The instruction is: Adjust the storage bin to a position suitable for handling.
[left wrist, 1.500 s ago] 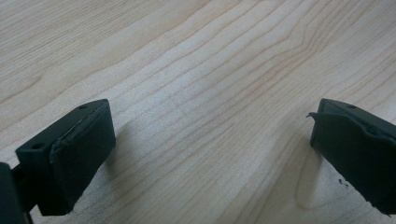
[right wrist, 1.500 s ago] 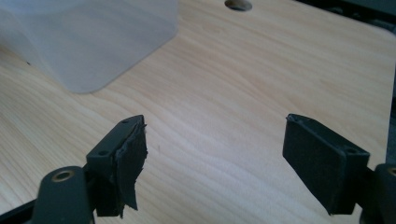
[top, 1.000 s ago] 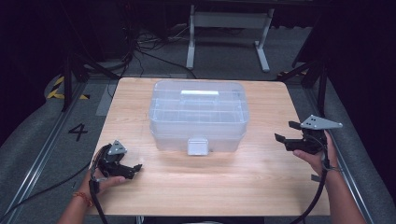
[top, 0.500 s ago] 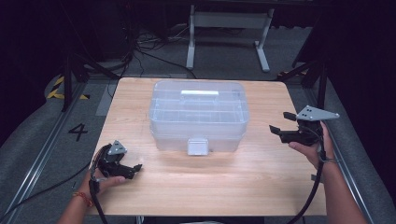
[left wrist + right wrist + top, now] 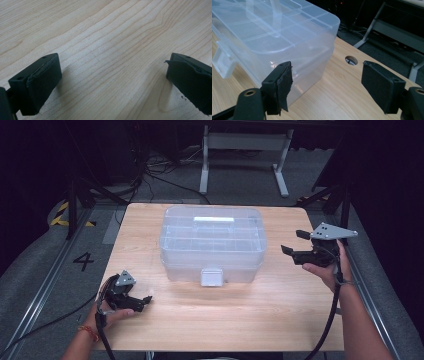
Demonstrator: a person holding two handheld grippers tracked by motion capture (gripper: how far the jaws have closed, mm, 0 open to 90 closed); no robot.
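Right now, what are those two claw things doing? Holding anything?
Left gripper: open, holding nothing, low over the table.
Right gripper: open, holding nothing, raised beside the clear plastic box.

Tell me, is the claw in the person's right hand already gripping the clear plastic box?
No: the right claw hangs open beside the clear plastic box, with bare table showing between them in the high view.

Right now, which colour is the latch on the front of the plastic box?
The latch is whitish and translucent, like the box; the high view shows it best.
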